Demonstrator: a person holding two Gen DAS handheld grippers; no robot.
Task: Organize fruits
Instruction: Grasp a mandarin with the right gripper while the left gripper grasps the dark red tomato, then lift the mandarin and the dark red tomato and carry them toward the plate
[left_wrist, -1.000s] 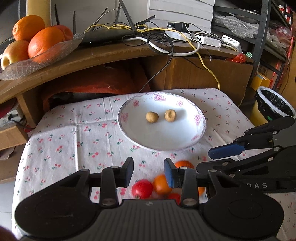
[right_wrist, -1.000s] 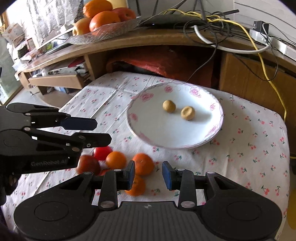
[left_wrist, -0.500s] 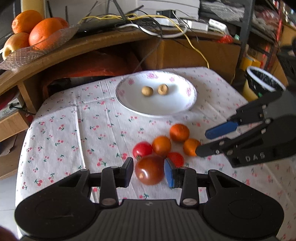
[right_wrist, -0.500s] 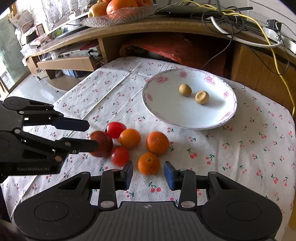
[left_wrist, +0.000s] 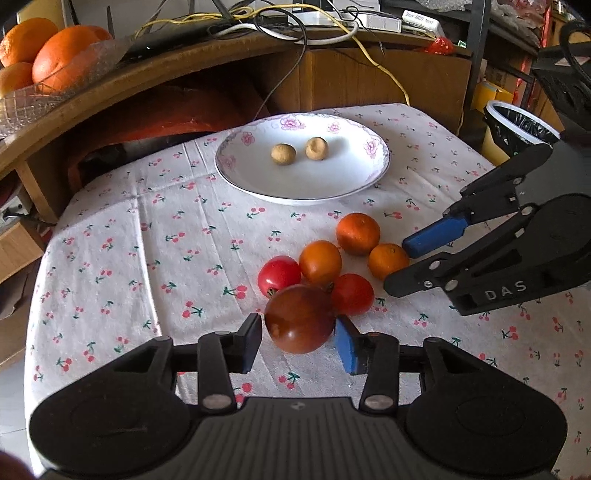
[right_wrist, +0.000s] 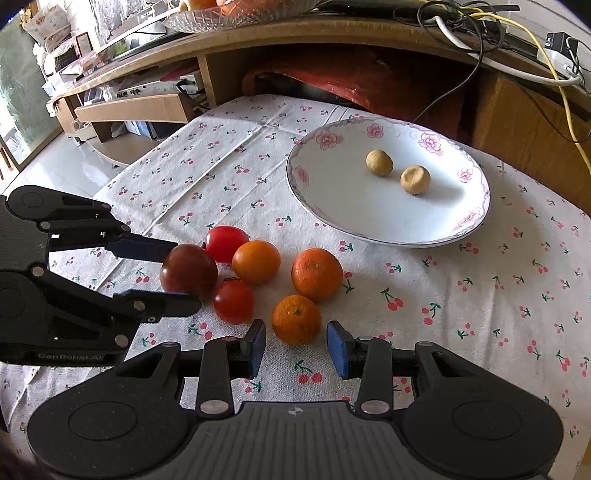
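Straddling dark tomato (left_wrist: 300, 318), left gripper (left_wrist: 298, 341) jaws released; right gripper (right_wrist: 296, 345) jaws released before mandarin (right_wrist: 296, 319); cloth (left_wrist: 147, 236) leftward bare.

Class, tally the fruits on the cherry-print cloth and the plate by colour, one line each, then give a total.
Dark red tomato: 1
Bright red tomatoes: 2
Orange fruits: 3
Tan fruits on the plate: 2
Total: 8
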